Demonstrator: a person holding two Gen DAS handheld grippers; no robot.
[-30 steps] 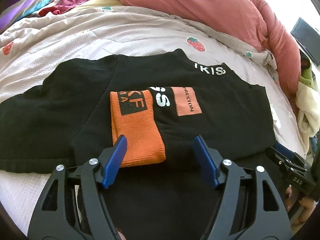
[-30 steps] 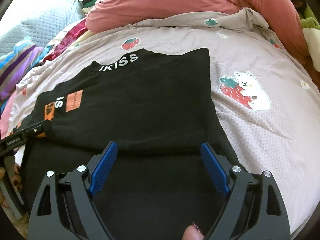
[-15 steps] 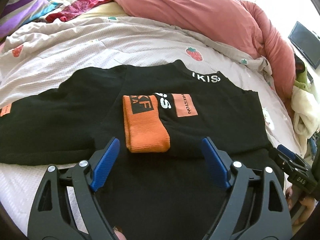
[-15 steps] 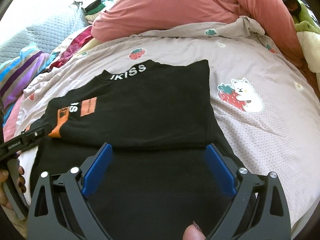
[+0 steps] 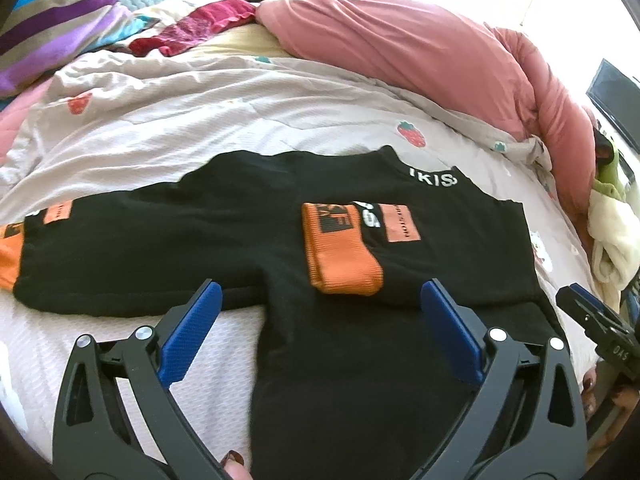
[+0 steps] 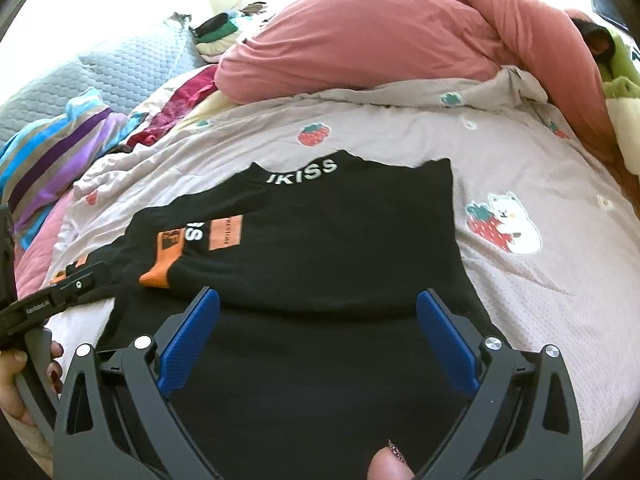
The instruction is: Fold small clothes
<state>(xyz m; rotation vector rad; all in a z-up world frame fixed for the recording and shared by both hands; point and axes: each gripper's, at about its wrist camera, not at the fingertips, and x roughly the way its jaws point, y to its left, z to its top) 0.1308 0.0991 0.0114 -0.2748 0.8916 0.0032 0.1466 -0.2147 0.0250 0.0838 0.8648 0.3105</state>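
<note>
Left wrist view: our left gripper (image 5: pixel 318 322) fingers are opening, empty, above the top (image 5: pixel 248 232); right gripper (image 6: pixel 318 322) is wide open and empty; left sleeve (image 5: pixel 120 248) awaits folding next.

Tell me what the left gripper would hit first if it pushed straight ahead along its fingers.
Most likely the black sweater: the left gripper, jaws opening with nothing gripped, points down at its body, just short of the folded-over sleeve's orange cuff. Depth is unclear, so it could be the cuff.
</note>
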